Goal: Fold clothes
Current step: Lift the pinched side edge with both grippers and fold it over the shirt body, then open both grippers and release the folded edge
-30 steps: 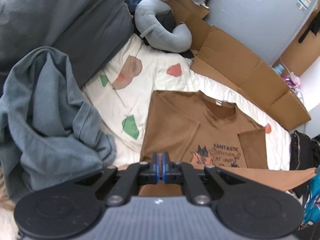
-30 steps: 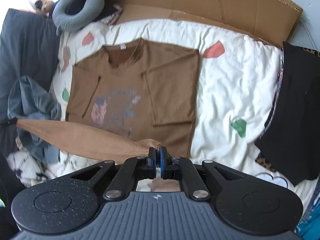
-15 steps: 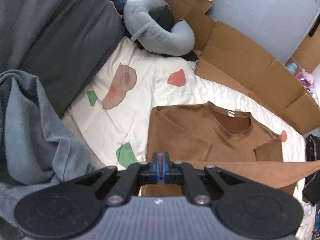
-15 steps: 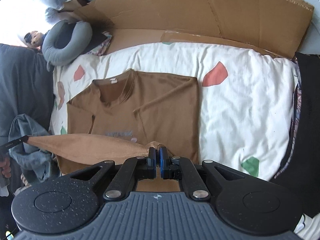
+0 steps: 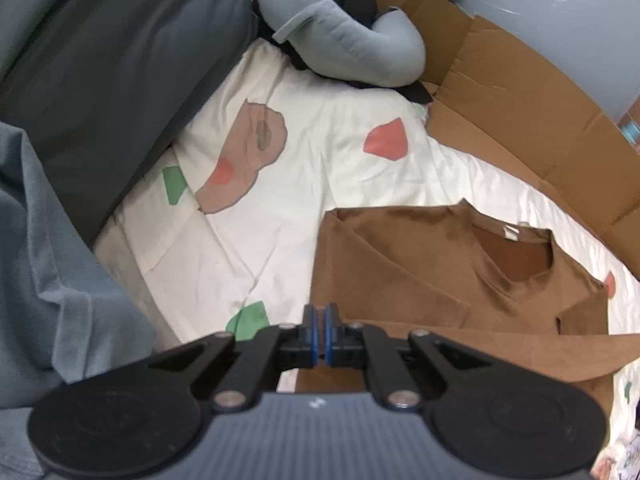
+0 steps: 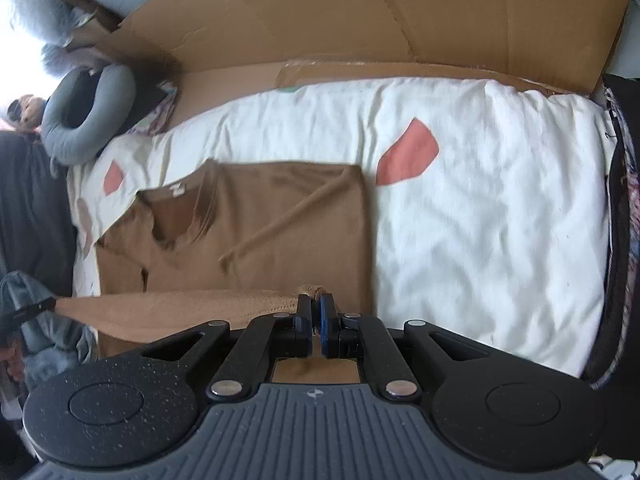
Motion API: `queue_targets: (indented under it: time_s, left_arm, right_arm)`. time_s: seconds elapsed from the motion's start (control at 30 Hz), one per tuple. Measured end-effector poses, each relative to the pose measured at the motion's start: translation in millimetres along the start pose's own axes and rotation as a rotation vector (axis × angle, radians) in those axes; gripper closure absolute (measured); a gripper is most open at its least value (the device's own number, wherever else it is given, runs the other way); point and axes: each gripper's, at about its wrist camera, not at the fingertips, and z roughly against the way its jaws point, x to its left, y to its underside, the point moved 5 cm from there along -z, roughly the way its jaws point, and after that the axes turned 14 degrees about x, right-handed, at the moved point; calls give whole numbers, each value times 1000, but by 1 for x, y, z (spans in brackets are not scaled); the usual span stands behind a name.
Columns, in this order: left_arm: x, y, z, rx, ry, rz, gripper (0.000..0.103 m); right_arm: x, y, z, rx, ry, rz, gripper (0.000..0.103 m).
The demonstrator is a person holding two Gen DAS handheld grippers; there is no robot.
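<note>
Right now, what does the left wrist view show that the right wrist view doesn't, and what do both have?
Only the left wrist view shows the tan blotch print on the bedspread and the left gripper, shut on the shirt's hem.

Only the right wrist view shows the black garment along the bed's far side and the right gripper, shut on a bunched bit of hem.

Both show the brown T-shirt with its bottom edge lifted and stretched between the grippers, the white bedspread, the grey neck pillow, the cardboard and the blue-grey garment.
</note>
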Motion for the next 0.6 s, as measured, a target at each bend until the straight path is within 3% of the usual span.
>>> queue_targets:
  time_s: [0.47,0.6]
  left_arm:
    - [6,-42,-83,44,43,16,99]
    - [5,-41,-93,65,34,-16,94]
  right_arm:
    - [-25,-44,-61,-26,20,41,101]
    - [-29,-48,-70,-62,2,63,97]
